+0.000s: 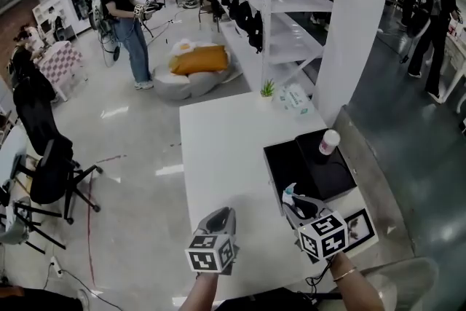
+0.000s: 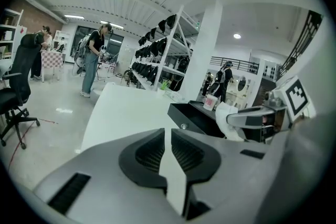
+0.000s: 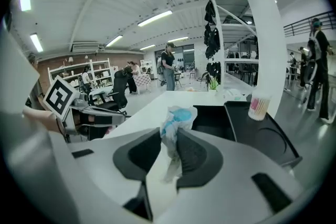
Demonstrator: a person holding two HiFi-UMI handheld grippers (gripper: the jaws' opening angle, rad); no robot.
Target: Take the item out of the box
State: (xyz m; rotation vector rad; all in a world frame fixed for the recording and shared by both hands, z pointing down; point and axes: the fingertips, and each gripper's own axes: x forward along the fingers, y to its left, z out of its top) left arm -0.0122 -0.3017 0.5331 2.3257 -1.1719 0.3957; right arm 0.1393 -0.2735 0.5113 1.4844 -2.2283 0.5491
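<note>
An open black box (image 1: pixel 290 170) lies on the white table (image 1: pixel 218 149), its lid (image 1: pixel 331 167) beside it on the right. My right gripper (image 1: pixel 292 195) is shut on a crumpled white-and-blue packet (image 1: pixel 289 190), lifted above the table in front of the box. In the right gripper view the packet (image 3: pixel 176 119) sticks up between the jaws, with the box (image 3: pixel 212 120) behind it. My left gripper (image 1: pixel 223 214) hovers to the left over the table, its jaws shut with nothing between them. The left gripper view shows the box (image 2: pixel 195 118) and the right gripper (image 2: pixel 247 120) with its packet (image 2: pixel 231 115).
A cup with a pink label (image 1: pixel 329 141) stands on the lid. A framed picture (image 1: pixel 358 226) lies at the table's near right corner. A small plant (image 1: pixel 268 89) and a printed card sit at the far edge. A white pillar (image 1: pixel 357 25) rises beside the table; an office chair (image 1: pixel 49 171) is on the left.
</note>
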